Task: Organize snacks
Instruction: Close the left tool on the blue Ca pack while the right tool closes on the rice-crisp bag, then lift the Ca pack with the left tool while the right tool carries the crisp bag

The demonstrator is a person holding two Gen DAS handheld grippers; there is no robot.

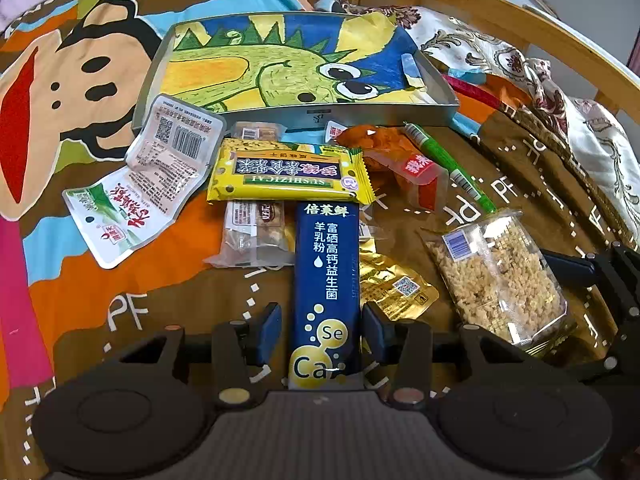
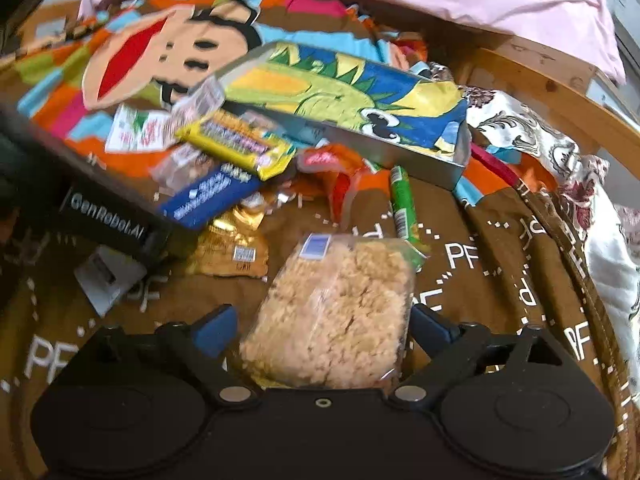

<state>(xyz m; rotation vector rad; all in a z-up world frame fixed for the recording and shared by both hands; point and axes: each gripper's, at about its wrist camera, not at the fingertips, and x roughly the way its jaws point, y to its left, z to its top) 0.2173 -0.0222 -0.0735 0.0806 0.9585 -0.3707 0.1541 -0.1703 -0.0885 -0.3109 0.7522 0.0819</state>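
Your left gripper (image 1: 322,330) straddles the blue sachet (image 1: 326,280), which lies lengthwise on the patterned bedspread (image 1: 160,280). The right-hand pad sits against the sachet's edge, while a narrow gap shows beside the left-hand pad, so the fingers stand loosely around it without pinching. Your right gripper (image 2: 320,328) is spread wide around the clear bag of crumbly snack (image 2: 332,312), a gap showing beside its left pad. Beyond the sachet lie a yellow packet (image 1: 288,176), a white pouch (image 1: 140,184), an orange wrapper (image 1: 400,160), a green stick (image 1: 452,168) and a gold pouch (image 1: 392,284). The metal tin (image 1: 296,116) with the dinosaur drawing sits farther back.
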